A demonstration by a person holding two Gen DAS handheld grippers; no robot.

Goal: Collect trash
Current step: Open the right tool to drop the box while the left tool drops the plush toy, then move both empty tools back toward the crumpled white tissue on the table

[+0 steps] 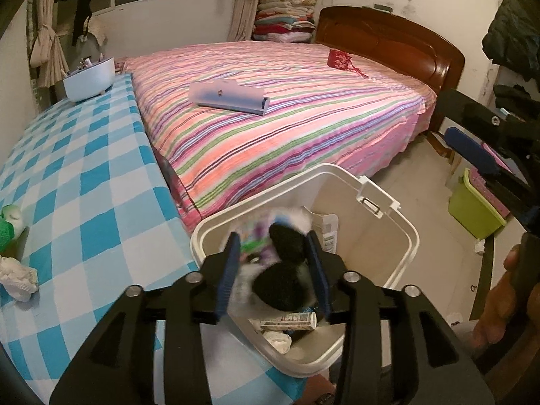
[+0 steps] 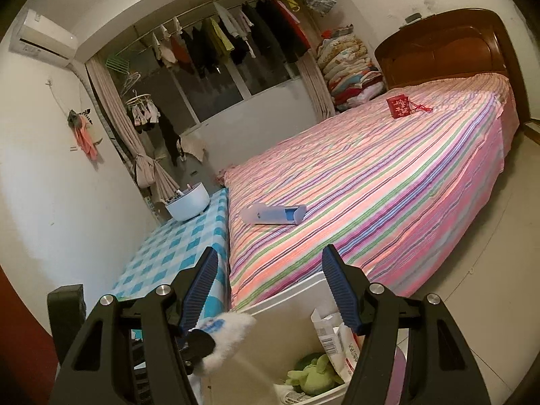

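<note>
Your left gripper [image 1: 276, 266] is clamped on a fluffy black-and-white plush item [image 1: 280, 270], its blue ribbed pads pressing either side, and it holds that item directly over the open mouth of the cream plastic bin [image 1: 398, 216]. The item is blurred, so its exact form cannot be told. Inside the bin lie a printed tube [image 1: 290, 320], crumpled white paper [image 1: 278, 339] and a white barcoded carton [image 1: 329, 233]; your right wrist view also shows a green soft toy [image 2: 312, 373] in there. Your right gripper [image 2: 266, 290] has its fingers spread wide apart with nothing between them, above the bin's near edge. On the blue-and-white checked tablecloth [image 1: 84, 185], a crumpled white wad [image 1: 17, 278] sits at the left edge.
</note>
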